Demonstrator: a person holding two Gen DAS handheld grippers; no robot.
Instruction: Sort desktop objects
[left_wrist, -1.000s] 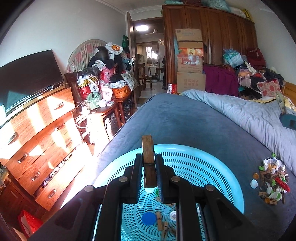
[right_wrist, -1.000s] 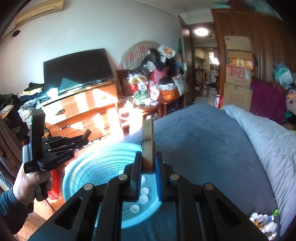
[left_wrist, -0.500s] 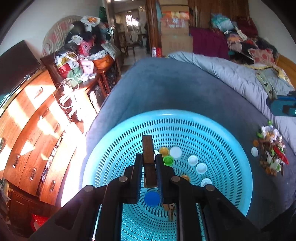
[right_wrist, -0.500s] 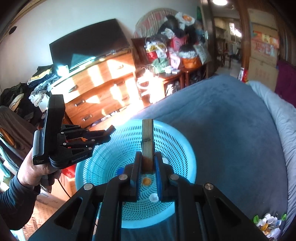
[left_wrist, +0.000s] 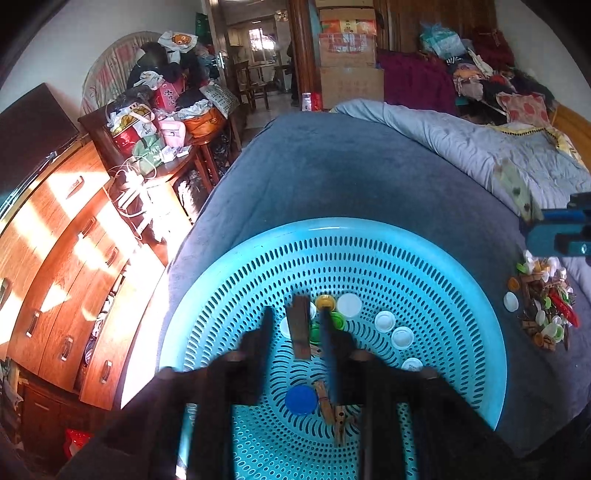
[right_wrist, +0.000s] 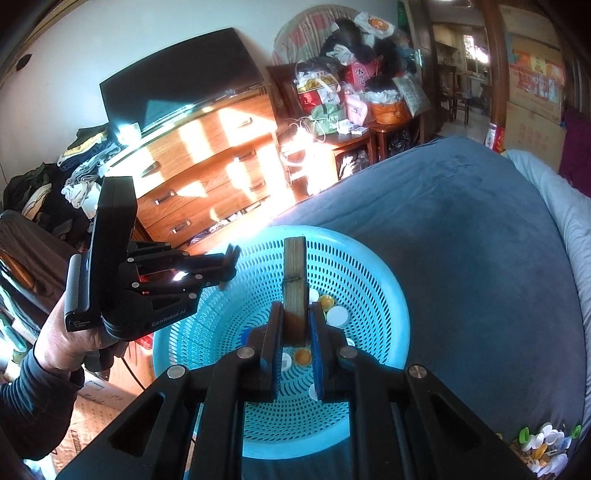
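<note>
Here, a round blue basket full of little holes sits on the bed, close to the bed's left edge. The left gripper hangs over the basket with its jaws apart. A brown wooden clothespin shows between the jaws, not touching either one. The picture is blurry there, so you cannot tell if the clothespin is in the air or lying in the basket. In the bottom of the basket lie white caps, a yellow cap, green caps, a blue cap and another wooden clothespin. The right gripper is over the basket too, and its jaws squeeze a second wooden clothespin that stands straight up. A small pile of caps and clothespins lies on the bed to the right of the basket, near the bed's front edge and apart from the basket.
</note>
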